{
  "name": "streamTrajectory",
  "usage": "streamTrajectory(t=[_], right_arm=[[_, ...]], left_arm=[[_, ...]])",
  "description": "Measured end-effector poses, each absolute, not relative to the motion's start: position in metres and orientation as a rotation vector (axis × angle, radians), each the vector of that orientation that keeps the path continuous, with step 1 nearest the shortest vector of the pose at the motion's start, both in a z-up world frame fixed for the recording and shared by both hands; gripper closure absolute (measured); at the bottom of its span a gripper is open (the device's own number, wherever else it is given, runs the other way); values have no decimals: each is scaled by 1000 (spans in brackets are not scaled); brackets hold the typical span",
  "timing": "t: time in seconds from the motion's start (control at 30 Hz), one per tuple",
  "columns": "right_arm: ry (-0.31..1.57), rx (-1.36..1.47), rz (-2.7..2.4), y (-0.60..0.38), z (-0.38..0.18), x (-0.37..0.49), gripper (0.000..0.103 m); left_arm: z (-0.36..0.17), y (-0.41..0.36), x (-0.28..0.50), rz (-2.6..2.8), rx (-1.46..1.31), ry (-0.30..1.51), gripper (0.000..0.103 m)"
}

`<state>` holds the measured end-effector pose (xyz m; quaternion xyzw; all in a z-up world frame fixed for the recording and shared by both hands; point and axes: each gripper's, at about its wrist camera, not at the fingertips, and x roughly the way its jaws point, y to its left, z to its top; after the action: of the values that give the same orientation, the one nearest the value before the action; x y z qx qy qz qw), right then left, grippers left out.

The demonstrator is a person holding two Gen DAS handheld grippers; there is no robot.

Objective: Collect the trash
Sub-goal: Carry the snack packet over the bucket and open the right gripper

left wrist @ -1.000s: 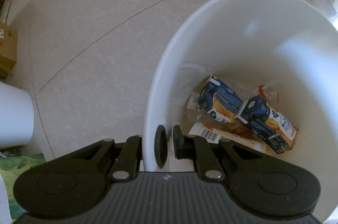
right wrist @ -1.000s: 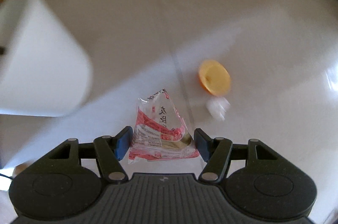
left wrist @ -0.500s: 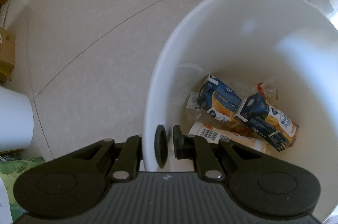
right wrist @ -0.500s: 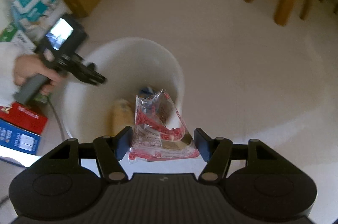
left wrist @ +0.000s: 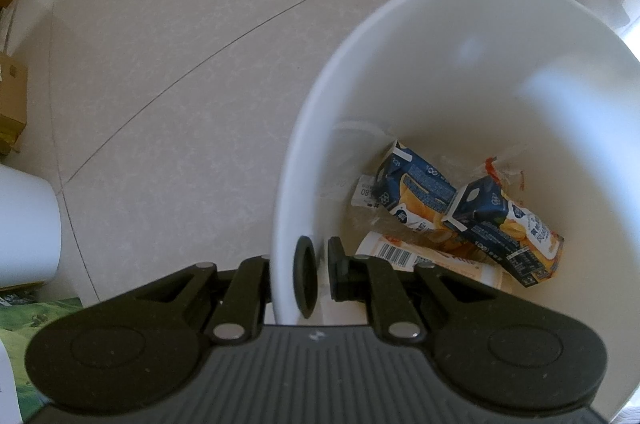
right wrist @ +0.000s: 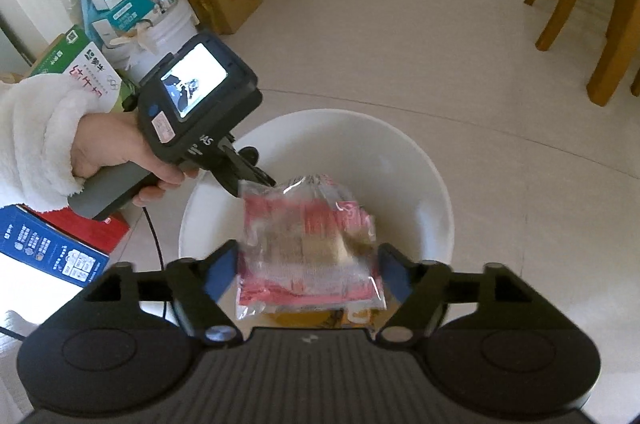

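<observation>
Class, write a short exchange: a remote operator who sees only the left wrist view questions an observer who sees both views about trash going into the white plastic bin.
Operator: My left gripper is clamped on the rim of the white plastic bin, and I see blue-and-orange cartons inside. Is more trash coming?
Observer: Yes, a red-and-clear plastic wrapper is over the bin's mouth.
Operator: Is it gripped?
Observer: No. The right gripper has just been opening its jaws, and the wrapper is blurred between them with the pads clear of it.
</observation>
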<state>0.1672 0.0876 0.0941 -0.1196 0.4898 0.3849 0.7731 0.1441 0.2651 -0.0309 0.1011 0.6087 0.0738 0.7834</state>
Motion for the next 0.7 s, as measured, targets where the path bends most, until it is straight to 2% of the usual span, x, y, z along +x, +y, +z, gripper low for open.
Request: streamTrajectory(t=[0.03, 0.17, 0.7], right_arm=[[1061, -254, 834, 88, 94, 167, 12], [1052, -244, 825, 88, 92, 169, 9], [1061, -222, 717, 60, 80, 175, 8]], left_arm=[[-31, 265, 144, 159, 218, 1314, 92], [-31, 265, 144, 158, 217, 1313, 92], [-30, 265, 144, 161, 215, 1311, 92]])
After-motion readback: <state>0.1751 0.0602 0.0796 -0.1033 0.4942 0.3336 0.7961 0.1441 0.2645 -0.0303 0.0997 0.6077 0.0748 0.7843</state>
